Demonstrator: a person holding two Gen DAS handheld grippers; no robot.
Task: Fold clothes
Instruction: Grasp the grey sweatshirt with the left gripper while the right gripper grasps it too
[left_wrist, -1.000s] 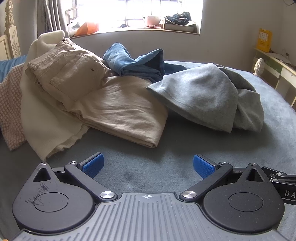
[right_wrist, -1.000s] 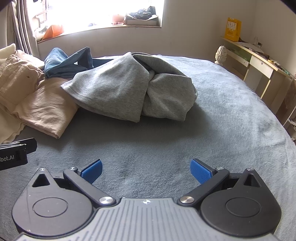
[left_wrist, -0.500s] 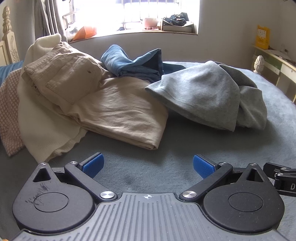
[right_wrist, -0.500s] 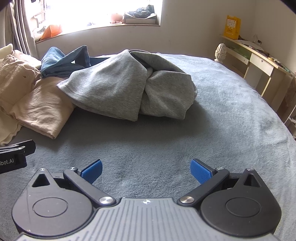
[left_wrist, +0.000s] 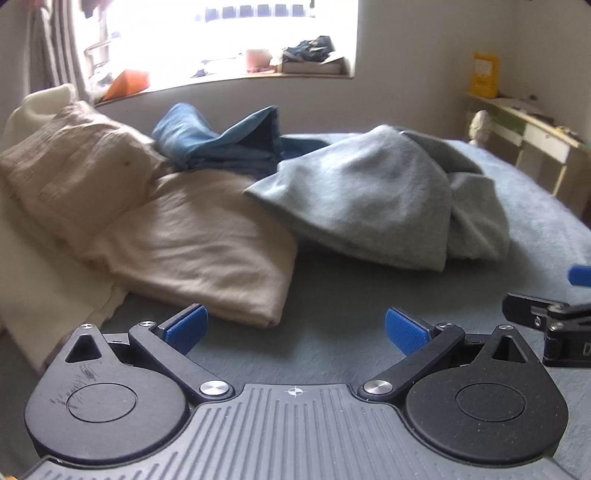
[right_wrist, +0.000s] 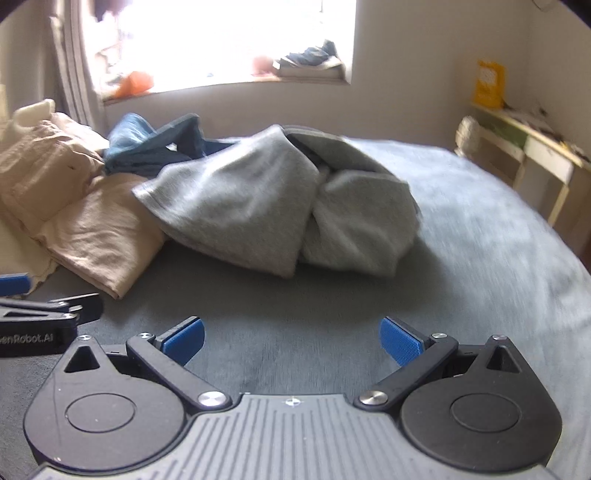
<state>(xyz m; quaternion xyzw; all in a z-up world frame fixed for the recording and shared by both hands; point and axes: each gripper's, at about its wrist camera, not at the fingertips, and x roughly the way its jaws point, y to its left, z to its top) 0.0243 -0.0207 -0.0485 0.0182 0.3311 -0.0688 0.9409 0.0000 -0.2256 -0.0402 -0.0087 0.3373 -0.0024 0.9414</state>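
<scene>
A crumpled grey garment lies bunched on the grey-blue bed. Tan trousers lie to its left, over a cream cloth. A blue denim piece sits behind them. My left gripper is open, low over the bed, its left pad near the trousers' hem. My right gripper is open over bare bed, short of the grey garment. Each gripper shows at the edge of the other's view.
A bright window sill with clutter runs along the far wall. A desk with a yellow box stands at the right. A curtain hangs at the left. Bed surface extends to the right of the grey garment.
Both grippers have moved forward toward the clothes, which now look larger and closer. The views are blurred with motion. Both grippers stay open.
</scene>
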